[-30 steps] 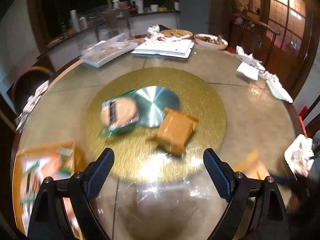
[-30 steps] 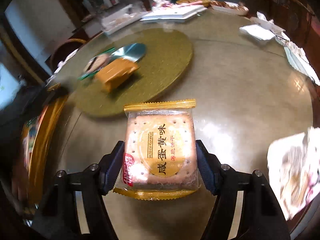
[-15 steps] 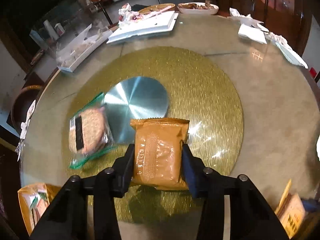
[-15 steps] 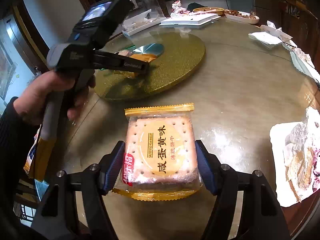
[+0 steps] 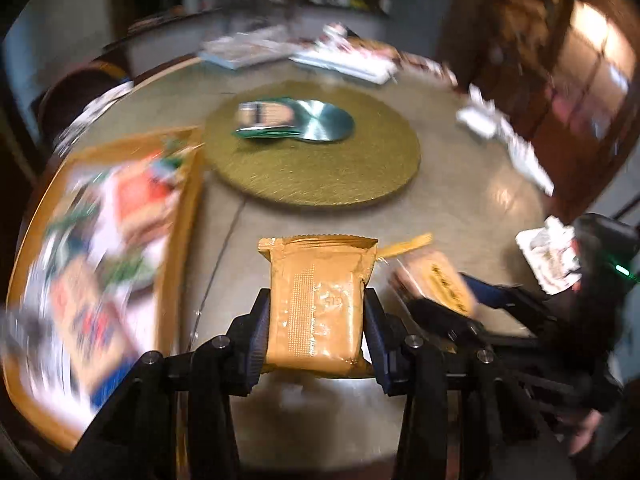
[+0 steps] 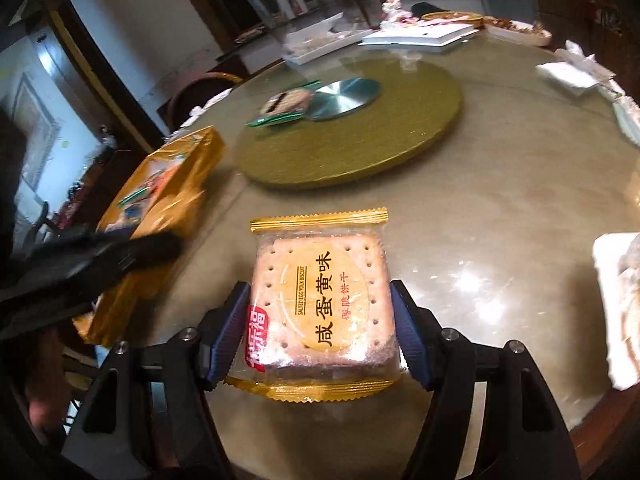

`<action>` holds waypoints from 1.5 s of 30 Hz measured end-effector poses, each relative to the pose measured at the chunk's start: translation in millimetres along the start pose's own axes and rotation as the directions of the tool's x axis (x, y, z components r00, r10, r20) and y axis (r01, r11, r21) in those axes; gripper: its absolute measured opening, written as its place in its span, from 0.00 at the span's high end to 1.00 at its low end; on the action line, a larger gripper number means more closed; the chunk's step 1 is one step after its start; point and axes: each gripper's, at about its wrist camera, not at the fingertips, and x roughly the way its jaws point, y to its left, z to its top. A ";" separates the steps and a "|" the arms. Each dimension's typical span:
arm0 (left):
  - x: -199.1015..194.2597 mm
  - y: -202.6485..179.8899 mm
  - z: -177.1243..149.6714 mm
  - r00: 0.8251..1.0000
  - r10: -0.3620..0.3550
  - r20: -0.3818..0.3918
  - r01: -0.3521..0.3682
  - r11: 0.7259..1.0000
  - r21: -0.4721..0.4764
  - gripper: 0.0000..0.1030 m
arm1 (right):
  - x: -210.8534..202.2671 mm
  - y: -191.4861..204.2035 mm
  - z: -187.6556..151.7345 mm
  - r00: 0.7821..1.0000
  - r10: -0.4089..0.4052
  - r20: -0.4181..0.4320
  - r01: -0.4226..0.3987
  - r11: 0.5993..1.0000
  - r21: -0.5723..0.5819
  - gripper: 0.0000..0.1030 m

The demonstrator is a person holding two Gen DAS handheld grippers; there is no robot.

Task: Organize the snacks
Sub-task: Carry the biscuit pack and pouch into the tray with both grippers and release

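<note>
Now both grippers carry snacks above the round table (image 6: 500,208): the left gripper (image 5: 316,334) is clamped on a plain orange packet (image 5: 316,304), the right gripper (image 6: 320,332) on a salted egg yolk biscuit pack (image 6: 322,300). Beside the gold turntable (image 6: 400,140) sits the golden snack box (image 6: 168,184); on it lies a green-edged cracker pack (image 6: 284,106).

The left hand-held gripper (image 5: 316,332) is clamping a tan snack packet (image 5: 318,304) above the counter (image 5: 460,208). A golden tray (image 5: 176,248) holding blurred snacks is sitting at left; a gold turntable (image 5: 320,176) is lying beyond.
</note>
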 end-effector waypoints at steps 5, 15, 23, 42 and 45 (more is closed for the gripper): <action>-42.2 44.5 -33.0 0.996 0.032 0.081 -0.018 0.986 -0.168 0.58 | 7.3 26.7 -7.7 0.993 0.117 -0.032 -0.116 0.993 0.025 0.33; -125.1 118.7 -42.8 0.956 0.172 0.236 -0.096 0.948 -0.302 0.58 | -18.9 131.4 33.4 0.974 0.225 0.020 -0.223 0.971 -0.083 0.33; -192.6 151.1 -1.7 0.907 0.240 0.346 -0.117 0.933 -0.341 0.58 | -56.1 209.6 109.8 0.967 0.250 0.051 -0.237 0.954 -0.185 0.33; -35.5 228.0 26.4 0.981 0.160 0.105 -0.104 0.907 -0.409 0.58 | 128.5 212.0 117.3 0.979 0.151 -0.133 -0.170 0.975 -0.141 0.33; -26.7 227.3 24.9 0.979 0.191 0.074 -0.146 0.903 -0.404 0.58 | 153.9 209.6 118.0 0.977 0.136 -0.162 -0.159 0.978 -0.134 0.33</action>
